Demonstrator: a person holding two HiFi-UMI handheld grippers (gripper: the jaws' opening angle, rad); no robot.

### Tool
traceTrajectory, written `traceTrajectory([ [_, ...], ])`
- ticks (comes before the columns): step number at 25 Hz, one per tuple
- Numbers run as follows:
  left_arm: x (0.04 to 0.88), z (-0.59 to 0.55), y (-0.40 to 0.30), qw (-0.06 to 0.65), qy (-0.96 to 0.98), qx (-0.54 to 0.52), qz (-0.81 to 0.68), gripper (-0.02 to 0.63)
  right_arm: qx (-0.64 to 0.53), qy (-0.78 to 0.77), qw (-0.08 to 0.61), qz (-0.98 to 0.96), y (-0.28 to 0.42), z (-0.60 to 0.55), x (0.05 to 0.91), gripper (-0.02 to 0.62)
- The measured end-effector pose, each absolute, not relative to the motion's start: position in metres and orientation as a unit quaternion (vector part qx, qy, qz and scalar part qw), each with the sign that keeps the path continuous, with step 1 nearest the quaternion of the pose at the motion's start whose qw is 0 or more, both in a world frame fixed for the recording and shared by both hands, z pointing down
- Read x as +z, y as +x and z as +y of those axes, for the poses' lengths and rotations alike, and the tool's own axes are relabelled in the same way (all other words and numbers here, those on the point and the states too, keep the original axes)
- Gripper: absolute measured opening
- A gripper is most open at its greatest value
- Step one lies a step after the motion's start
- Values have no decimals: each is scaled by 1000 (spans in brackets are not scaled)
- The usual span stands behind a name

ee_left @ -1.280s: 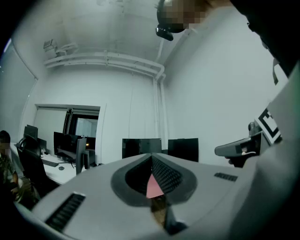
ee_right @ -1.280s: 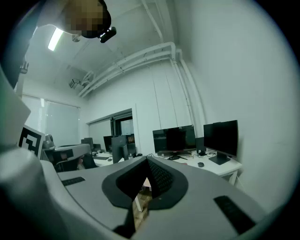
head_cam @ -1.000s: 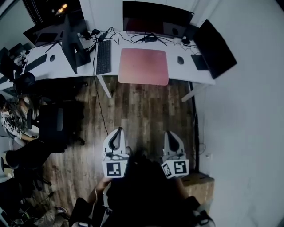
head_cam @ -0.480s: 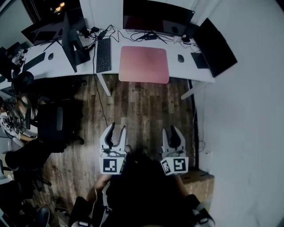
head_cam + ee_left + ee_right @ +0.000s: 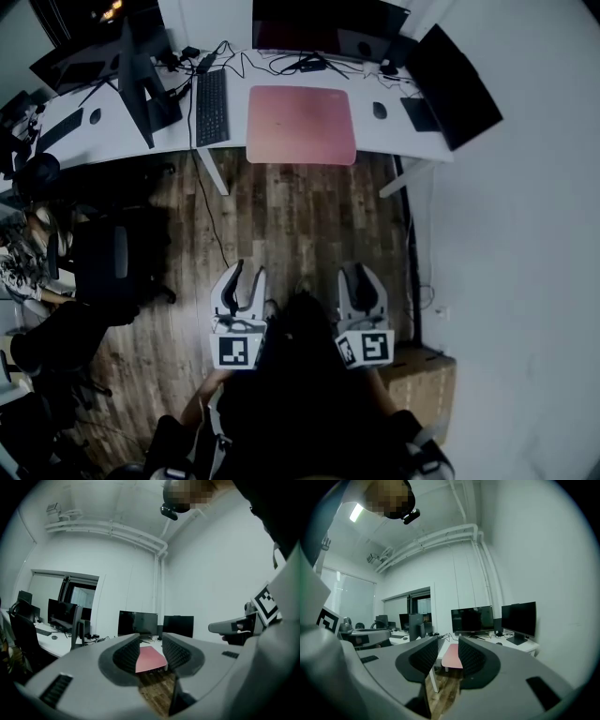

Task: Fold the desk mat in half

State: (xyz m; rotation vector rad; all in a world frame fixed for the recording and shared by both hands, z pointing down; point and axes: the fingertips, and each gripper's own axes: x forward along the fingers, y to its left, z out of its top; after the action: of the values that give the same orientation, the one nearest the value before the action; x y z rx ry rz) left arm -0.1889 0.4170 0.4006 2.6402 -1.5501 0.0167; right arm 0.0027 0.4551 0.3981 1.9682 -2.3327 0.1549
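We see one pink desk mat (image 5: pixel 301 124) lying flat at the upper centre of the frame, on a white table (image 5: pixel 386 141). It reaches the table's front edge. It looks thin, soft and light, likely to flop, so we judge its two near corners best for pinching. At lower centre, well apart from it, are two tools: left tongs (image 5: pixel 248 274) and right tongs (image 5: pixel 359 277). Both are released, jaws just opened, nothing between them. One keyboard (image 5: pixel 211 106) lies just left of the mat, and one mouse (image 5: pixel 379 110) lies to its right.
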Motion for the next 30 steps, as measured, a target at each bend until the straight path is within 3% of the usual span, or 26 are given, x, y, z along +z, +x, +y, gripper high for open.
traceTrajectory([
  [6, 407, 390, -178, 40, 856, 18, -515, 147, 62, 635, 37, -769, 9, 417, 405, 114],
  [10, 401, 359, -167, -26, 858, 53, -510, 147, 54, 623, 37, -779, 21, 379, 411, 114],
  [13, 407, 330, -157, 26, 843, 33, -536, 147, 70, 617, 29, -783, 30, 346, 410, 114],
  [19, 401, 265, -116, 7, 839, 31, -543, 147, 65, 599, 46, -796, 64, 275, 422, 117],
  [30, 450, 179, -56, -60, 818, 160, -549, 169, 38, 564, 143, -812, 120, 174, 485, 152],
])
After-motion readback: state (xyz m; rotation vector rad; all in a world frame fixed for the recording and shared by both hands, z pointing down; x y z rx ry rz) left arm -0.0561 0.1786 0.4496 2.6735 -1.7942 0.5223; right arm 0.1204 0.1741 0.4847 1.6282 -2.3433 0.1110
